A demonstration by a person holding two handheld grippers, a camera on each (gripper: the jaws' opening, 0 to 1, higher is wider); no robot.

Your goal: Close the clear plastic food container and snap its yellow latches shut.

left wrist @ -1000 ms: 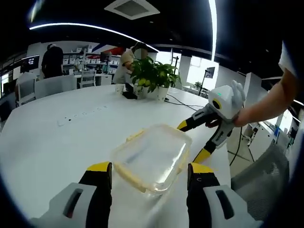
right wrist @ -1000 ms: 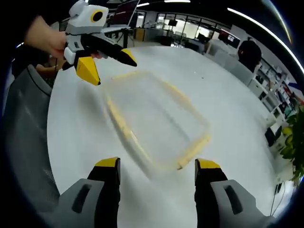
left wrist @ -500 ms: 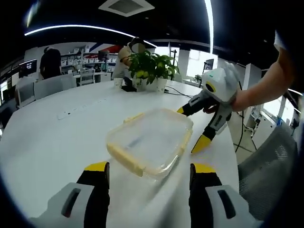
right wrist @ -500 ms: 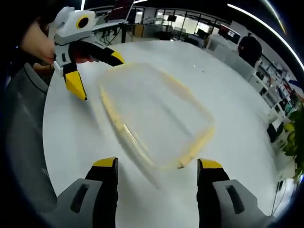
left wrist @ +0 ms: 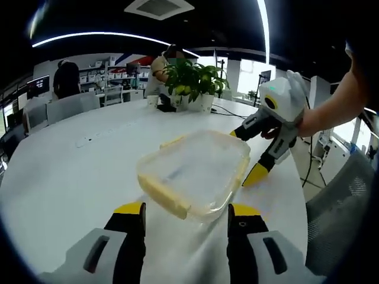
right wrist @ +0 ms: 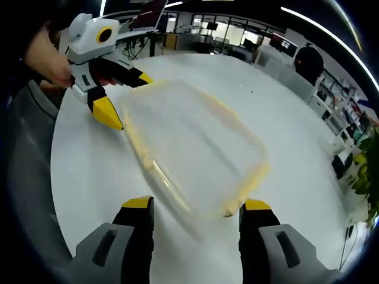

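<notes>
The clear food container (left wrist: 195,171) with its yellow latches (left wrist: 163,198) is seen lying on the white table (left wrist: 65,171), lid in place. At one short end the left gripper (left wrist: 186,222) is held with jaws spread just before the container's edge. At the opposite end the right gripper (right wrist: 192,219) is likewise held with jaws spread wide, nothing pinched. A potted plant (left wrist: 192,83) is seen far behind on the table.

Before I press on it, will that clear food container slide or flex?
The container looks empty and thin-walled, so it is probably light and may skate on the smooth white table. The clear lid may bow slightly under pressure. The left gripper and right gripper, jaws open, could brace opposite ends.
</notes>
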